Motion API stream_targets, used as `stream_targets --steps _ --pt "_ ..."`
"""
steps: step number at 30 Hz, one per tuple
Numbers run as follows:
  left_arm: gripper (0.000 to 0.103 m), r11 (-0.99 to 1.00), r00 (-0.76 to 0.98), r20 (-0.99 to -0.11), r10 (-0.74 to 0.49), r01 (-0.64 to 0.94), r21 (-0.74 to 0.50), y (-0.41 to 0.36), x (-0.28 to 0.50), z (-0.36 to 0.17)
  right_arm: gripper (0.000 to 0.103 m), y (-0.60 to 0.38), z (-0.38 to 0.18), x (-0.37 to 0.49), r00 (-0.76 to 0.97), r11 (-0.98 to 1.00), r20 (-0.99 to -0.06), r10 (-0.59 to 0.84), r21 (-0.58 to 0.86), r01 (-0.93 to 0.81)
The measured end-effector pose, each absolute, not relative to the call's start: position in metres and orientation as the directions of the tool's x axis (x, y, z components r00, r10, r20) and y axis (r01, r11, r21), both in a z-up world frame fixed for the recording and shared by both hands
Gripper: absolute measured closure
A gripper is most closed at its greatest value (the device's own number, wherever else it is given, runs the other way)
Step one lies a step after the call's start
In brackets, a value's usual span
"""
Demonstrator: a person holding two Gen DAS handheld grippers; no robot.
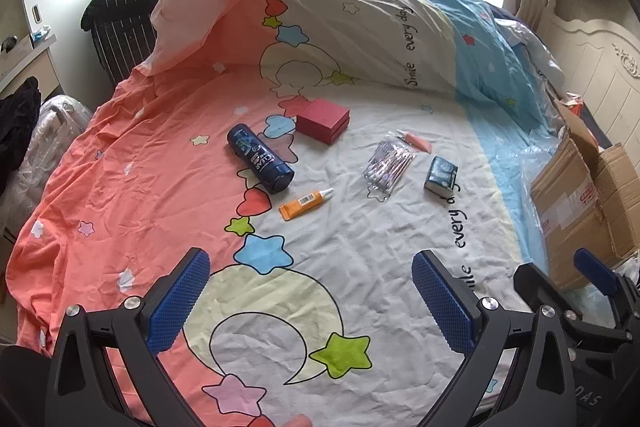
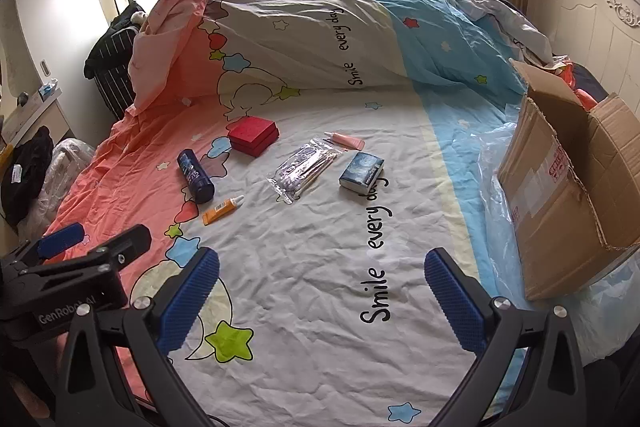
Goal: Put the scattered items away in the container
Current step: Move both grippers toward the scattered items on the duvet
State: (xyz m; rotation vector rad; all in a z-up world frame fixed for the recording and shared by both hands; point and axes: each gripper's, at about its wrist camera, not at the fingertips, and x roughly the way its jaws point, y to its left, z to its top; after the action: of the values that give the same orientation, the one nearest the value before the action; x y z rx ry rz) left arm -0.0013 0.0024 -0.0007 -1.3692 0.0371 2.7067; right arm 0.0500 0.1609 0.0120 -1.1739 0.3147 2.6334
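On the bed [image 2: 320,267] my left tool [image 1: 310,303] and right tool [image 2: 322,301] hang released; blue bottle [image 2: 195,177] far left; cardboard box [image 2: 560,195] right.

6 items are seen scattered on the printed bed sheet. A dark blue bottle [image 1: 260,158] is laid on its side, with a red box [image 1: 322,120] set flat just behind it. An orange tube [image 1: 305,203] with a white cap is laid near the bottle's base. A clear packet of cotton swabs [image 1: 390,163] lies centrally, a pink tube [image 1: 418,141] just beyond it, a small tissue pack [image 1: 441,175] beside it. An open cardboard box [image 2: 568,187] stands at the right.
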Motion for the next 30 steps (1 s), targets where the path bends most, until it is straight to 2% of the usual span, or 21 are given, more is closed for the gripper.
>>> stream_targets --steps 6,18,23,28,30 --pt "0.000 -0.995 -0.593 -0.801 0.076 -0.102 -0.018 -0.002 0.000 -0.006 0.000 0.160 0.012 0.051 -0.650 -0.948 -0.747 0.141 0.086 -0.305" --pt "0.000 -0.989 -0.566 -0.812 0.143 -0.110 -0.098 -0.007 -0.008 -0.016 0.000 0.166 0.004 0.044 -0.629 -0.947 -0.764 0.145 0.078 -0.313" --pt "0.000 -0.994 -0.556 -0.824 0.106 -0.076 -0.077 -0.010 -0.014 -0.027 0.000 0.170 -0.001 0.036 -0.621 -0.945 -0.771 0.141 0.082 -0.317" --pt "0.000 -0.985 -0.508 -0.844 0.171 -0.072 -0.156 -0.015 -0.023 -0.040 0.000 0.174 -0.008 0.025 -0.611 -0.947 -0.780 0.133 0.083 -0.311" --pt "0.000 -0.987 -0.516 -0.842 0.155 -0.054 -0.149 -0.014 -0.026 -0.043 0.000 0.175 -0.010 0.019 -0.608 -0.948 -0.783 0.129 0.082 -0.307"
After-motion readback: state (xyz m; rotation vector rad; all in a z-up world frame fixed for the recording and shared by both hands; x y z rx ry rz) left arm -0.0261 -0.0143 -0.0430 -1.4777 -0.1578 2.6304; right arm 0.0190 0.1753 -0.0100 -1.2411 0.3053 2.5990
